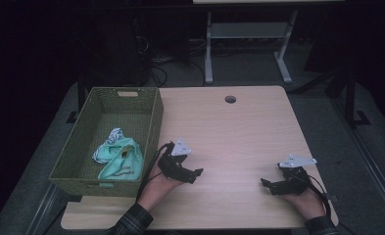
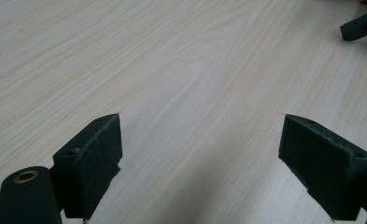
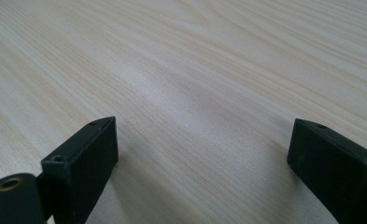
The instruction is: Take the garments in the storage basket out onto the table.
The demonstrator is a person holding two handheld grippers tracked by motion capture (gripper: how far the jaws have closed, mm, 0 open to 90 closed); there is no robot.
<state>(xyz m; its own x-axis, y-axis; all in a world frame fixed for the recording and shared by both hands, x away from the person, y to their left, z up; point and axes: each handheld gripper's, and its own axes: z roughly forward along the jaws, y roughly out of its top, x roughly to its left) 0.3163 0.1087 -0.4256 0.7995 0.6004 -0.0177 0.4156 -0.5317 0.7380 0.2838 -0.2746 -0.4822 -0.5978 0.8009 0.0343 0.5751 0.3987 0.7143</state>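
Note:
My left gripper (image 1: 196,175) rests low over the light wooden table (image 1: 229,132), just right of a green woven basket (image 1: 153,127). Its jaws stand wide apart with bare wood between them, so the left gripper (image 2: 201,154) is open. My right gripper (image 1: 264,185) sits near the table's front right, pointing left, and the right gripper (image 3: 202,158) is open too, with nothing between its pads. A jaw tip of the right gripper (image 2: 361,25) shows far off in the left gripper view. Inside the basket lies a teal cloth (image 1: 124,164) with a white striped cloth (image 1: 107,144) bunched beside it.
The basket takes up the table's left side and overhangs its left edge. A round cable hole (image 1: 230,99) sits near the table's far edge. Beyond the table stand a desk frame (image 1: 249,44) and loose cables on the dark floor.

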